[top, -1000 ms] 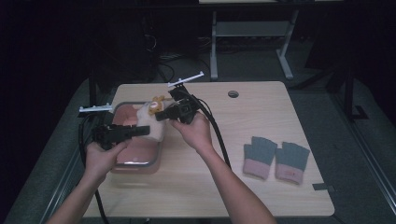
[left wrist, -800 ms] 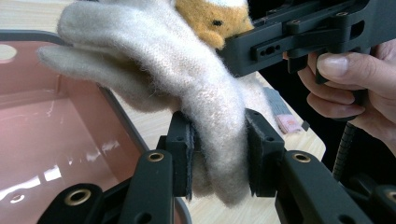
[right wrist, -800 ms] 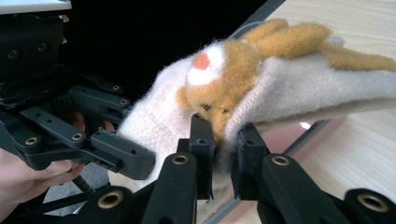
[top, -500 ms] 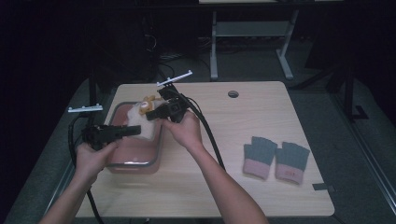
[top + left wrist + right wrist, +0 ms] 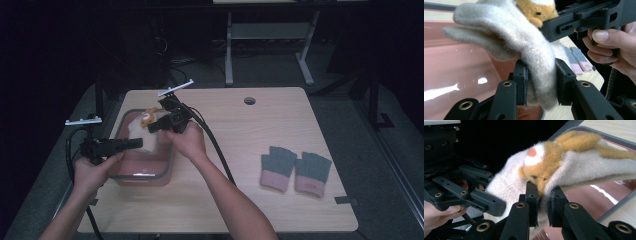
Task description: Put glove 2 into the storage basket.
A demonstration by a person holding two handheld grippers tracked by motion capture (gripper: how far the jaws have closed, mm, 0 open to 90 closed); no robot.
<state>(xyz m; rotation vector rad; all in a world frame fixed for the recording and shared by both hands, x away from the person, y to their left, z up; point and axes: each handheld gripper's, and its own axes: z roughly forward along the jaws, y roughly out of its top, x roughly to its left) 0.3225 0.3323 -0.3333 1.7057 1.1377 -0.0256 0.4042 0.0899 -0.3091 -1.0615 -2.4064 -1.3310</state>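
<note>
Over the pink tub [image 5: 142, 175], left tongs [image 5: 541, 82] and right tongs [image 5: 544, 202] both clamp one fuzzy cream glove [image 5: 524, 45] — held aloft.

The glove [image 5: 534, 50] is fuzzy cream wool with an orange plush animal face [image 5: 541, 170]; the bin [image 5: 145, 172] is glossy pink plastic; the table [image 5: 280, 200] is pale matt wood; the black jaws look matt plastic.
</note>
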